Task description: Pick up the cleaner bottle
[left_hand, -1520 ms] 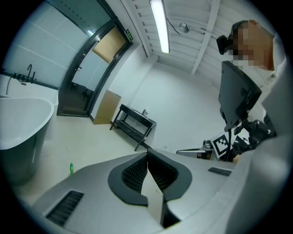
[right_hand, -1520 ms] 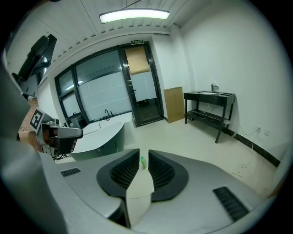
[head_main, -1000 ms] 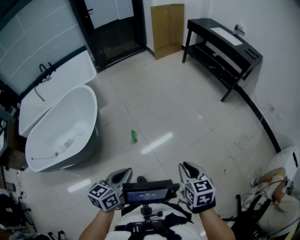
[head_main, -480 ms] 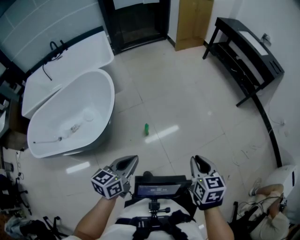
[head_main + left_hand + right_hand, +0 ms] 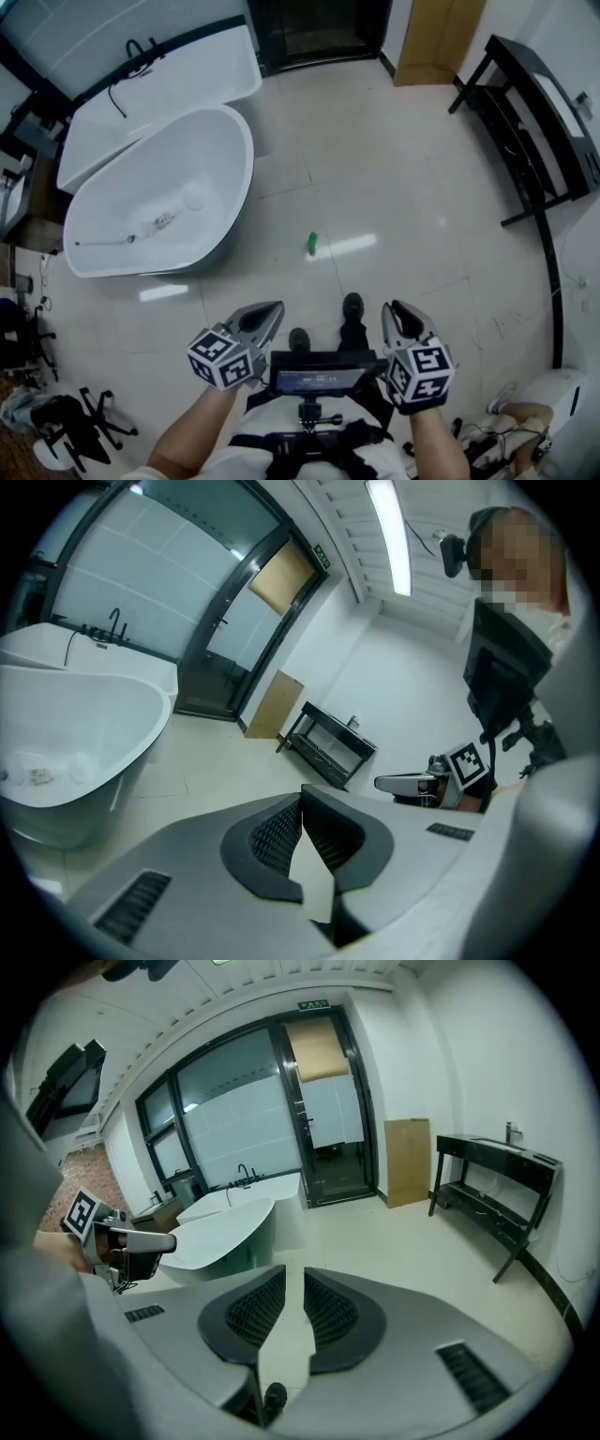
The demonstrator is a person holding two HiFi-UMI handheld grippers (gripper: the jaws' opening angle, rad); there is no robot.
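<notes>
Cleaner bottle [image 5: 312, 245]: we see one, green, on the floor [image 5: 394, 178] near one white tub [image 5: 236, 192]. Our left gripper [image 5: 273, 309] has its fingers closed. Our right gripper [image 5: 395, 308] has its fingers slightly apart. Both are empty.

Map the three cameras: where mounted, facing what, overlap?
Head view: on the head, steeply down at bathtub, cleaner bottle; shows forearms, shoes, left gripper, right gripper.
Left gripper view: on that gripper, along shut jaws toward black table; shows right gripper.
Right gripper view: along slightly parted jaws toward bathtub, glass door; shows left gripper.
All share bathtub, black table.
</notes>
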